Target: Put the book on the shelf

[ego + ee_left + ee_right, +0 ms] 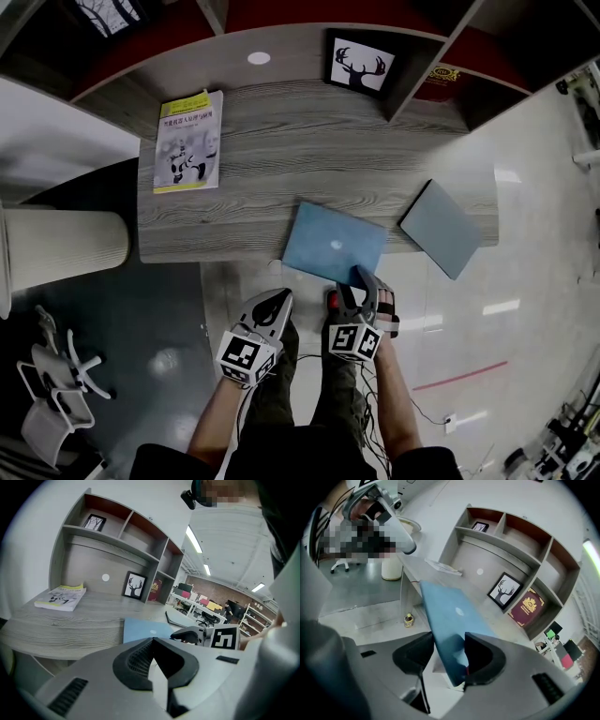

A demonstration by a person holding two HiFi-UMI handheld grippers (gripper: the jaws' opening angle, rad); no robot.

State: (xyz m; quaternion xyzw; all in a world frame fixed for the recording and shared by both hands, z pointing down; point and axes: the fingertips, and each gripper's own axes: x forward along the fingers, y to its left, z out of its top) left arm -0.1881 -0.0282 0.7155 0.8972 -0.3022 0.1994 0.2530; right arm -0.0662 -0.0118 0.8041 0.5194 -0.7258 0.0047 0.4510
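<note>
Task barely started: blue book (333,246) lies flat on the desk (281,141), near corner overhanging the desk's front edge, nowhere near the shelf (511,541) at the desk's back. Right gripper (366,281) is clamped on that overhanging corner, one pad on top and one under, both look pressed against the cover (no lift visible yet). Left gripper (277,300) hangs just off the desk's front edge, jaws together, nothing in them. Left to do: lift the book, carry it across the desk, slot it into a shelf compartment. Grey book (441,228) sits at the desk's right end, untouched.
</note>
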